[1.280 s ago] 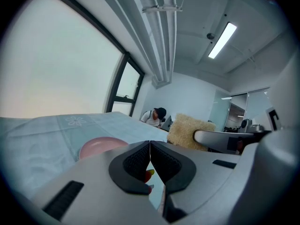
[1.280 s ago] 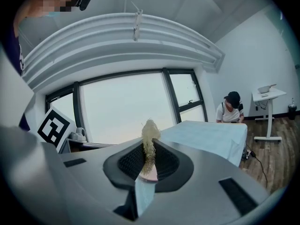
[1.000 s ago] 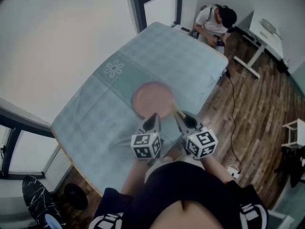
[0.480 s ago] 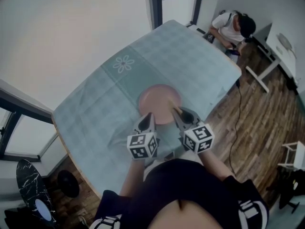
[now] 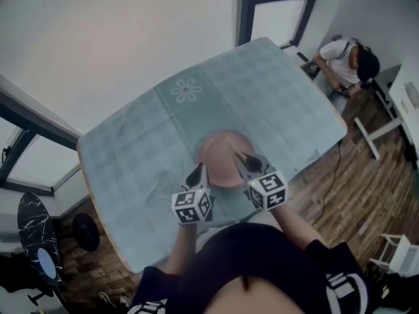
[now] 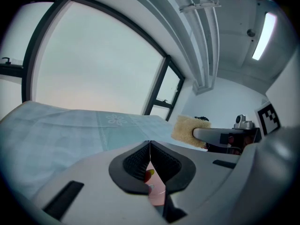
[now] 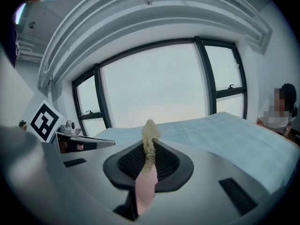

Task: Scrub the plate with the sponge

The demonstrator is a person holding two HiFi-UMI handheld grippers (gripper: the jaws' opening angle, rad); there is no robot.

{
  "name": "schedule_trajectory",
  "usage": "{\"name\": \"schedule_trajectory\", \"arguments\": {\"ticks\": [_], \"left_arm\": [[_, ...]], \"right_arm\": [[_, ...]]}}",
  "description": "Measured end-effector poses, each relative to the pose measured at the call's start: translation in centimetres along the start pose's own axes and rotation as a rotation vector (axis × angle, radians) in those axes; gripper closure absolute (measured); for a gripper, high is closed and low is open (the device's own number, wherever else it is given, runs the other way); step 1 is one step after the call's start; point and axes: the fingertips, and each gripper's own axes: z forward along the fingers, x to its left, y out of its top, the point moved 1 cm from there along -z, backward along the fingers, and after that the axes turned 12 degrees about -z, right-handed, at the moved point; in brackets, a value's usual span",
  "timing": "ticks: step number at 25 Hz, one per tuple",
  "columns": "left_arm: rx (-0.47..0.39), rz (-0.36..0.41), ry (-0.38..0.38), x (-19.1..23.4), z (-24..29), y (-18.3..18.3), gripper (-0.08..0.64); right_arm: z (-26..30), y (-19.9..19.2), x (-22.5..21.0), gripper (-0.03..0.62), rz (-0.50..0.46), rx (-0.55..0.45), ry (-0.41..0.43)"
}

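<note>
Low in the centre of the head view, the left gripper is sitting at the left rim of the pink plate. Its jaws are pressed together, and in its own view nothing is showing between them; only a sliver of pink is showing through the gap below the tips. I cannot tell whether the tips are touching the rim. As I judge it, the plate is lying free, so a hard scrub could send it sliding over the cloth on the bench. It is lying near the bench's lower-right edge, and a stroke towards that side could carry it off.

Just right of it, the right gripper is reaching over the plate with its jaws clamped on the sponge. The sponge is squeezed thin, and only a ragged tuft is standing above the jaws. With so little sponge sticking out, the hard tips could scrape the plate, or a dragging stroke could pull the sponge loose. The two grippers are also close together, so a wide sweep could knock one against the other.

Further up the frame, the cloth is lying flat around its flower print, and a sliding plate could ruck it. In the upper right corner a seated person is well apart from all this.
</note>
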Motion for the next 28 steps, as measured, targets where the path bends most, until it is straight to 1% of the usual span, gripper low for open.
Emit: {"name": "schedule_trajectory", "arguments": {"ticks": [7,11,17,20,23,28], "left_arm": [[-0.013,-0.028,0.07,1.4,1.0,-0.4,0.549],[-0.022,-0.059,0.103,1.9,1.6,-0.9,0.549],[-0.015,-0.075,0.139,3.0,2.3,-2.0,0.549],[-0.022,-0.098,0.166,3.7,2.5,-2.4,0.549],[-0.025,-0.119,0.191,4.5,2.8,-2.9,0.549],[-0.023,-0.166,0.236,5.6,3.0,-4.1,0.549]], "right_arm": [[3.2,-1.9,-0.7,0.557,-0.046,0.067,0.079],[4.5,-3.3,-1.2,0.557,-0.09,0.108,0.117],[6.3,-5.7,-2.2,0.557,-0.108,0.169,0.127],[7.3,-6.6,-2.8,0.557,-0.147,0.194,0.128],[8.3,-7.9,-3.2,0.557,-0.164,0.237,0.137],[10.1,-9.4,-4.3,0.557,-0.223,0.3,0.116]]}}
